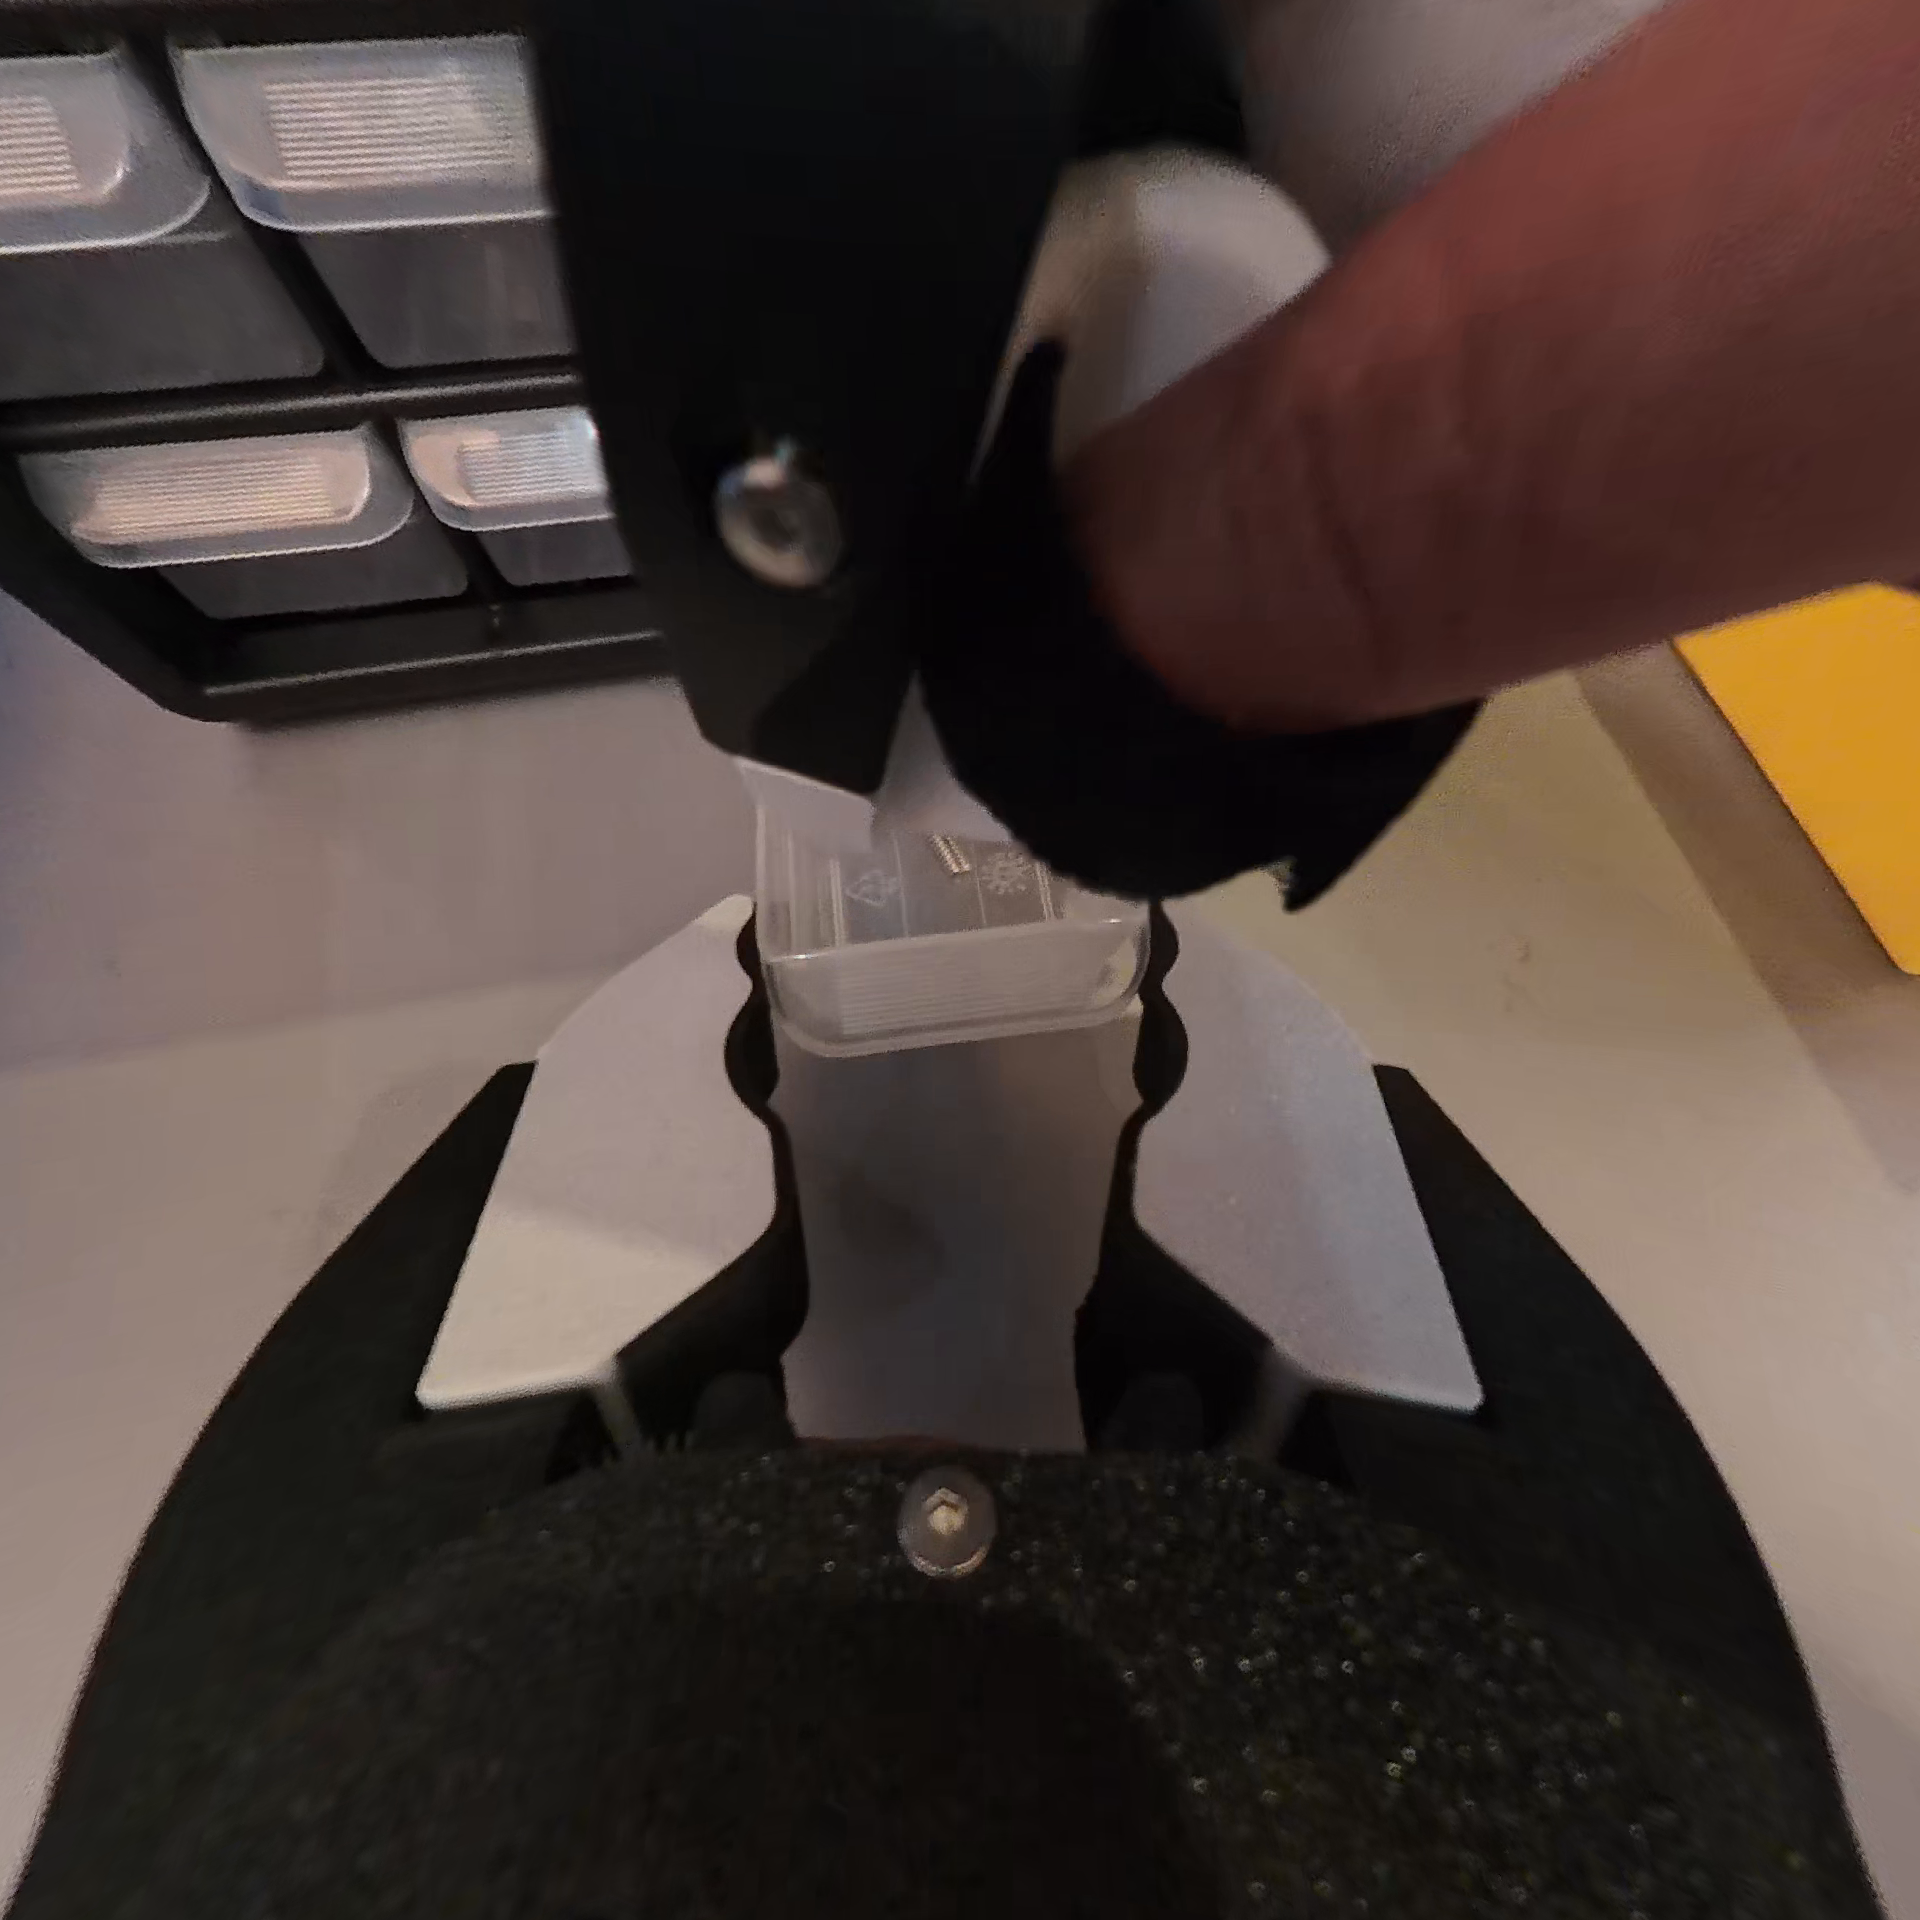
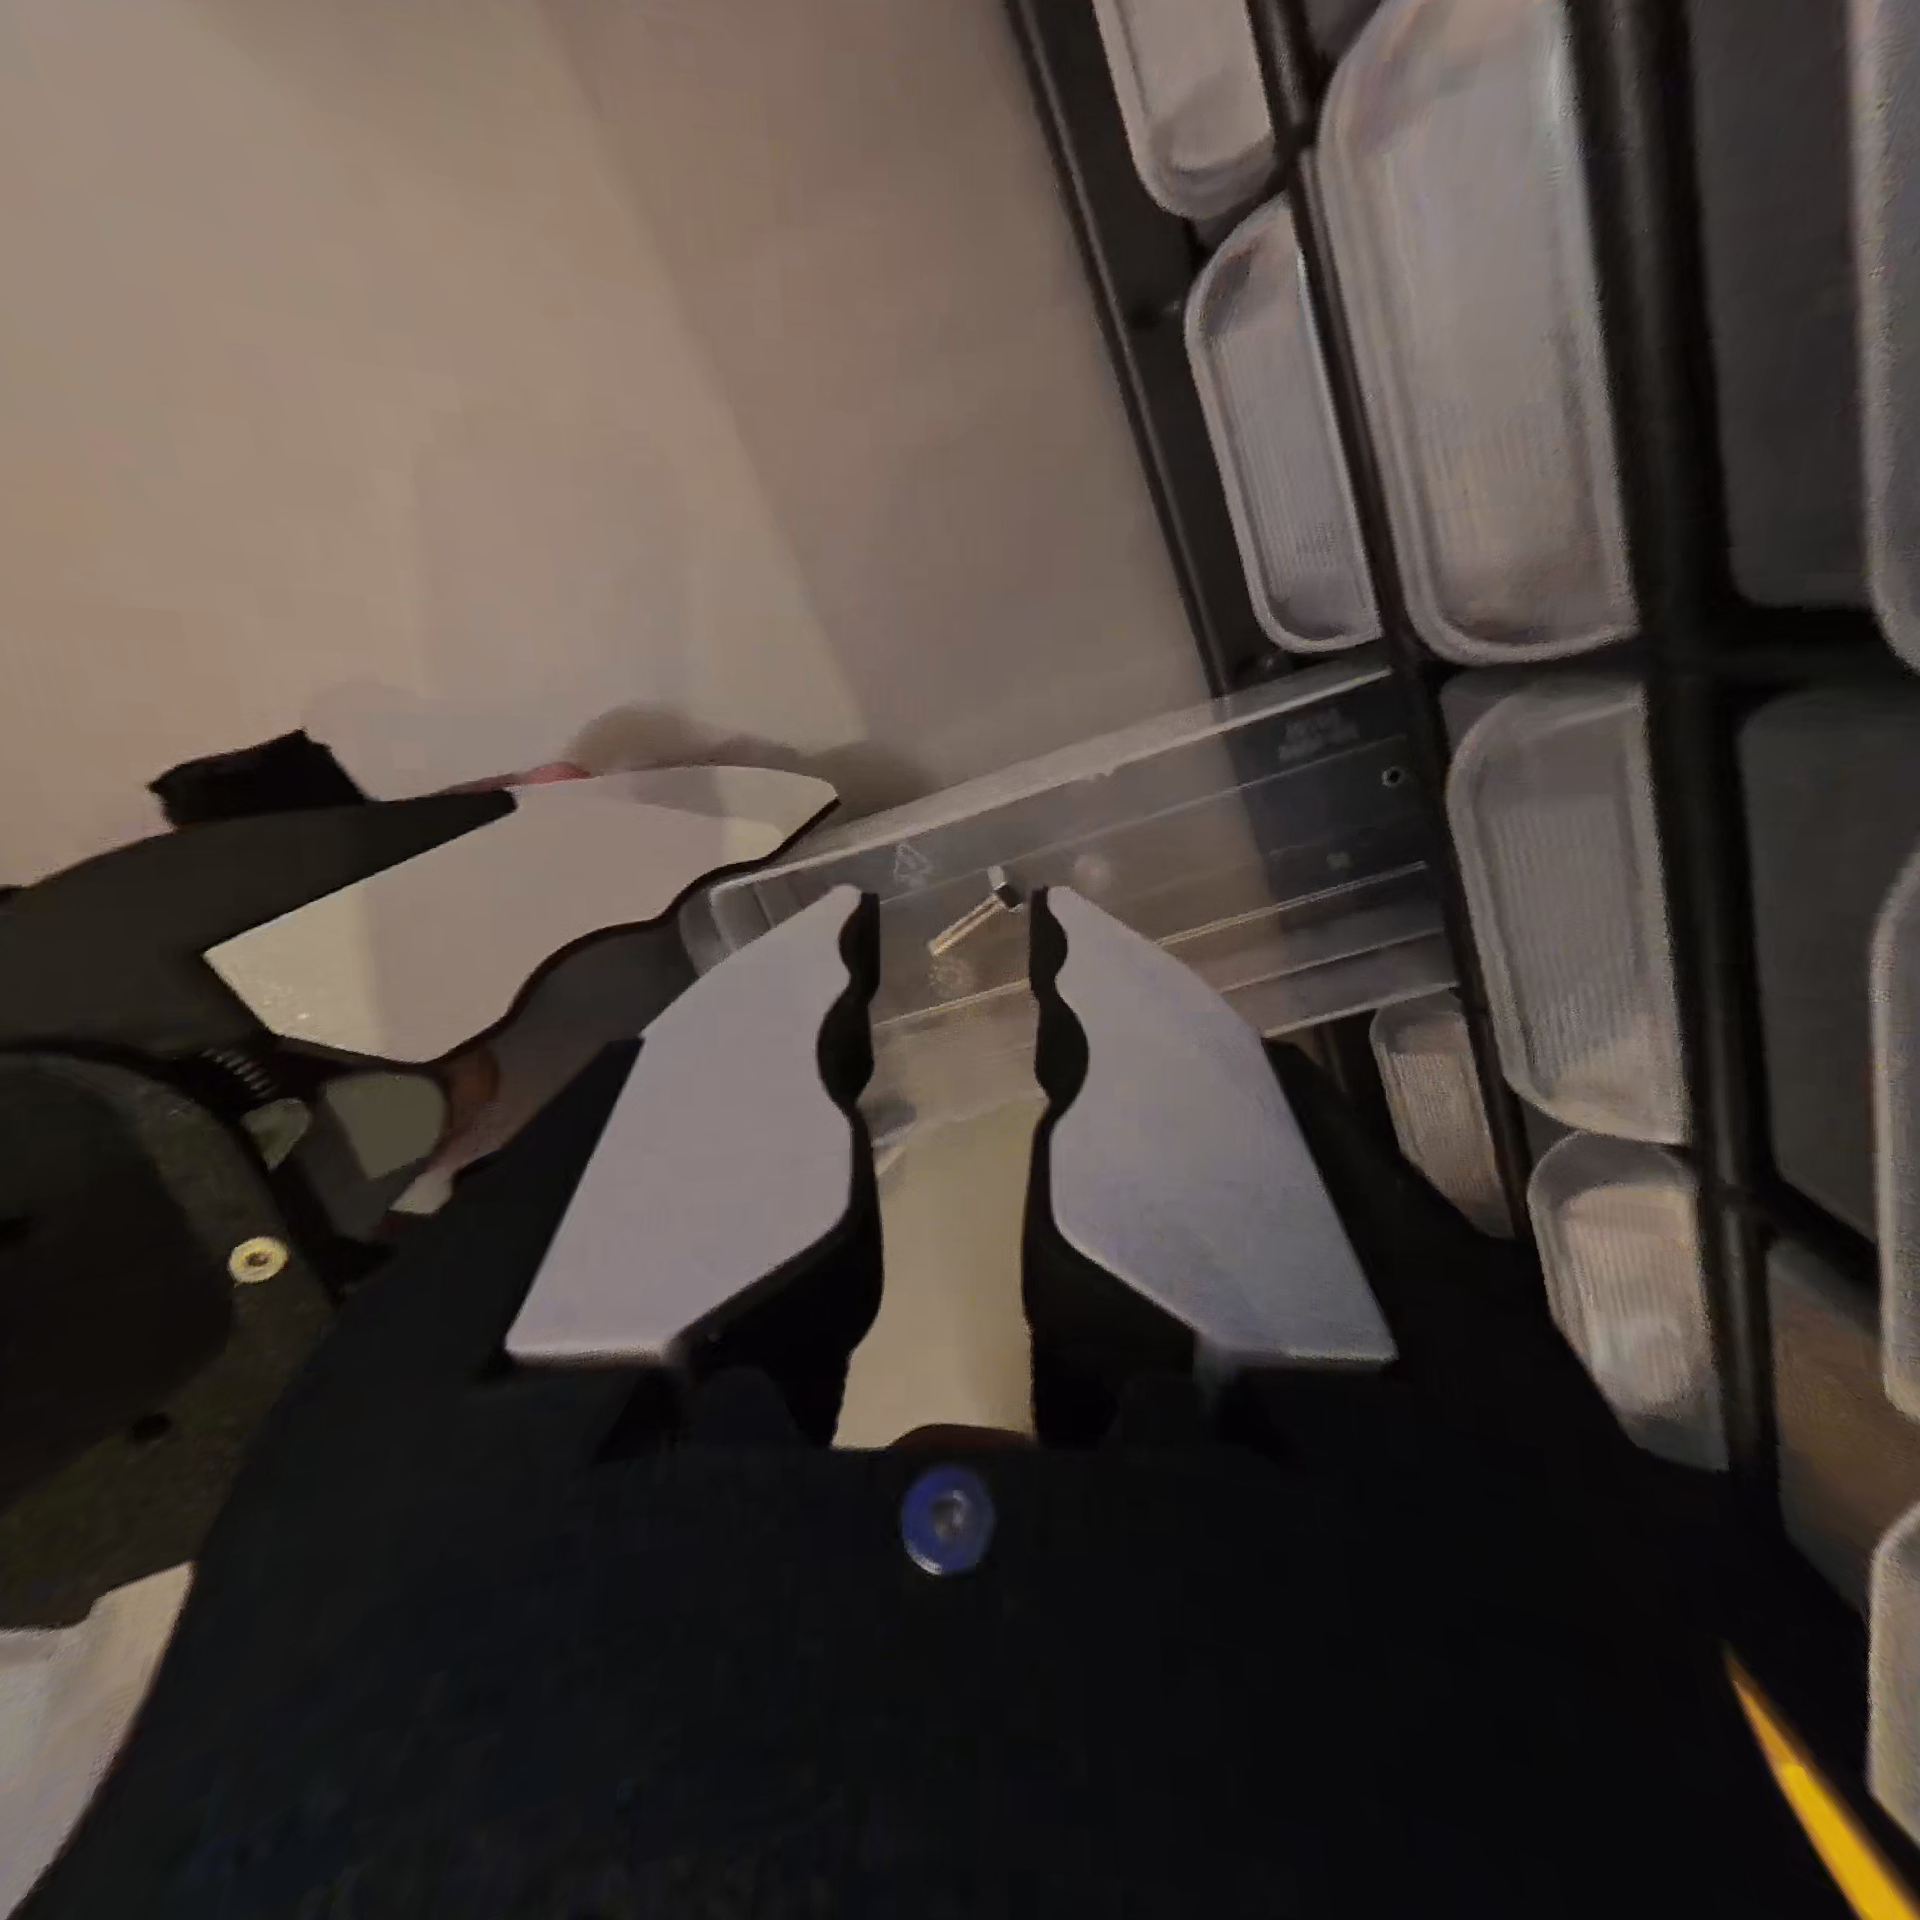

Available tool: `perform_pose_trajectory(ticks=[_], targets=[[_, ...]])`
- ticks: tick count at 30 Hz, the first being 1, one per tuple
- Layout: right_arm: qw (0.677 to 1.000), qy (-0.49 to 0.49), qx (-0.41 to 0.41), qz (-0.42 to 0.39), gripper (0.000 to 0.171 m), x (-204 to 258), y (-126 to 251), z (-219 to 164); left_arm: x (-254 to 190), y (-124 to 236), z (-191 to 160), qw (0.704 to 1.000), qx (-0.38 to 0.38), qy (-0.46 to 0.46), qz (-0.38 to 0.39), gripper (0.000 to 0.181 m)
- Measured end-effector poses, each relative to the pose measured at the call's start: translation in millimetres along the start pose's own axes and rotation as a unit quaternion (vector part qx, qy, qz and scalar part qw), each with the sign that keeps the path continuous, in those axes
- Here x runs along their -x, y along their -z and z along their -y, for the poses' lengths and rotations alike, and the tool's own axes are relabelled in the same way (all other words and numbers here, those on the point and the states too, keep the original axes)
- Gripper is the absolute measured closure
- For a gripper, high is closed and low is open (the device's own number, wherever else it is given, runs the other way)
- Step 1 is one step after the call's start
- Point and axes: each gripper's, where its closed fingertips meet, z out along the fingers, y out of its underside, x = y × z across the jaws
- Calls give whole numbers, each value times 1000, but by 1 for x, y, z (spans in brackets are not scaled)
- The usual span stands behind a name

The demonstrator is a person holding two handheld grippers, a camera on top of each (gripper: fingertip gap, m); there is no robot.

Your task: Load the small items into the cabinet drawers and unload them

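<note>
- Clear plastic drawer [image 1: 951,940], pulled out of the black drawer cabinet [image 2: 1683,727], sits clamped by its front between the left tongs [image 1: 954,940]
- Right tongs [image 2: 951,904] hang parted above a small metal pin [image 2: 971,920] on its floor
- Keep the drawer level; lower straight at 12 o'clock, close gently

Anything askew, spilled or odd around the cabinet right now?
Nothing spilled or damaged. One clear plastic drawer is pulled out of the black cabinet, gripped at its front lip by the left tool. A small metal screw lies inside, under the open right tool.
</note>
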Motion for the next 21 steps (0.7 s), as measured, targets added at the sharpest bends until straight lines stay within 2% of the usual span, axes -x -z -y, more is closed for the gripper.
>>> perform_pose_trajectory(ticks=[5,7,12,16,21], targets=[[996,39,72,-33,145,-5,-15,-8,0,0,-1,1000,0,-1,2,114],[994,45,87,-42,154,-9,-19,-10,-1,0,0,1000,-1,-2,2,114],[994,49,89,-40,160,-10,-20,-11,0,0,-1,1000,1,-2,1,114],[998,40,39,-20,167,-7,-8,-5,1,-1,0,1000,1,0,-1,114],[998,17,-60,-19,167,-12,28,-5,1,-1,-1,1000,2,1,-2,114]])
